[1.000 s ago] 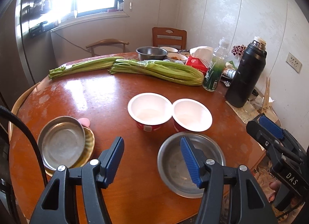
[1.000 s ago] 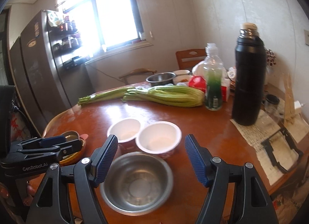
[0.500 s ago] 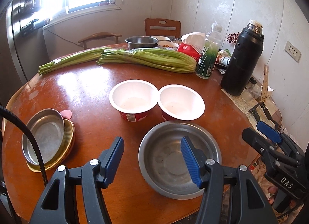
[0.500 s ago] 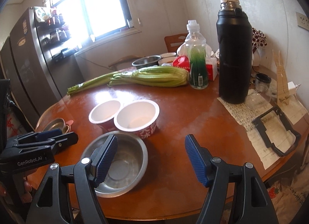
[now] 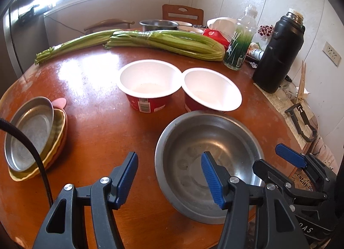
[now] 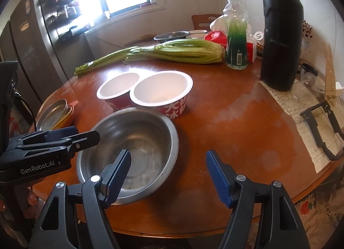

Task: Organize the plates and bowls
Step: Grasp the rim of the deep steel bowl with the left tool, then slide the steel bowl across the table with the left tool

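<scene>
Over steel bowl (image 5: 193, 141), left gripper (image 5: 169, 176) open

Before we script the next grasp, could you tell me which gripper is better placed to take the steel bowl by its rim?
Probably either: the left gripper straddles the steel bowl's left rim, the right gripper its right rim. Both have open jaws, holding nothing.

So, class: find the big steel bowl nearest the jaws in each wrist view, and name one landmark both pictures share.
Left wrist view: the steel bowl sits lower centre-right, in front of the two paper cups, partly behind the right-hand jaw.
Right wrist view: the steel bowl sits lower centre-left, partly behind the left-hand jaw.
Shared landmark: the black flask, upright at the right.
</scene>
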`<action>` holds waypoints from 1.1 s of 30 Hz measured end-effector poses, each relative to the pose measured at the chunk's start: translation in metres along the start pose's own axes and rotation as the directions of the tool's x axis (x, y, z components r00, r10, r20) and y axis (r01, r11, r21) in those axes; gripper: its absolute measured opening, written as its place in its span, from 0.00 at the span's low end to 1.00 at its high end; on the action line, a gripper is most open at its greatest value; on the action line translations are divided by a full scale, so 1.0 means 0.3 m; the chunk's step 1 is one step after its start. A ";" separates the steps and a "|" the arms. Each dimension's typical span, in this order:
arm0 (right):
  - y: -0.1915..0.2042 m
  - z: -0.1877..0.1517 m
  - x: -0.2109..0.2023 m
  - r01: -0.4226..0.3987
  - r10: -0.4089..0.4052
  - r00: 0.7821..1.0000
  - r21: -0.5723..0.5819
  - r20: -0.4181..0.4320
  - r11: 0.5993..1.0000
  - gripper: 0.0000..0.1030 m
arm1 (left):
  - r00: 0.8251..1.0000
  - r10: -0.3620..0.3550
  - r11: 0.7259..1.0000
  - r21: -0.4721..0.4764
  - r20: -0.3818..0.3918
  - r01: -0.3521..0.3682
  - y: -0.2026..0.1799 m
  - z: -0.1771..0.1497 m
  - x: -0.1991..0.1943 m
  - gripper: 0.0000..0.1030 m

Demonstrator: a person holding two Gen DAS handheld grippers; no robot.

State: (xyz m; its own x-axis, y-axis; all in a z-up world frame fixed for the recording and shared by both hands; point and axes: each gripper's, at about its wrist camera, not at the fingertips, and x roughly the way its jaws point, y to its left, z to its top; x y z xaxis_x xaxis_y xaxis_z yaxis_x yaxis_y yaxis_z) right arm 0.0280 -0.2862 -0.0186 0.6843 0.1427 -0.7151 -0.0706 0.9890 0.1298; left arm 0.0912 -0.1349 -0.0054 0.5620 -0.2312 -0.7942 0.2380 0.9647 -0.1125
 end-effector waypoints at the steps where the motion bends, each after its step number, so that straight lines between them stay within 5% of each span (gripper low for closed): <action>1: 0.003 -0.002 0.007 0.001 -0.001 1.000 -0.003 -0.003 1.000 0.72 | 1.000 -0.003 1.000 -0.004 -0.007 0.003 0.005 -0.005 0.011 0.59; 13: 0.047 -0.014 0.079 0.001 -0.003 0.999 -0.030 -0.049 1.000 0.70 | 0.997 -0.068 0.998 -0.022 -0.024 0.067 0.056 -0.029 0.092 0.59; 18: 0.068 -0.017 0.085 -0.014 0.011 0.999 -0.048 -0.050 0.999 0.57 | 0.990 -0.142 0.990 -0.012 -0.023 0.141 0.044 -0.024 0.106 0.58; 23: 0.096 -0.022 0.085 0.005 -0.009 0.998 -0.080 -0.055 0.997 0.55 | 0.974 -0.223 0.975 -0.010 -0.037 0.223 0.034 -0.029 0.120 0.49; 33: 0.176 -0.015 0.038 -0.033 0.030 0.999 -0.105 -0.029 0.994 0.55 | 0.977 -0.213 0.977 -0.015 0.009 0.213 0.074 -0.046 0.031 0.49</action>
State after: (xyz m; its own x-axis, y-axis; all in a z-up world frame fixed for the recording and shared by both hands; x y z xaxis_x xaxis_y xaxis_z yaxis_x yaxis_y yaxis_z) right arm 0.0287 -0.2324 -0.0230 0.6606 0.1735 -0.7304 -0.1690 0.9823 0.0805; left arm 0.0909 -0.1140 -0.0235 0.5058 -0.4328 -0.7462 0.3402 0.8950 -0.2885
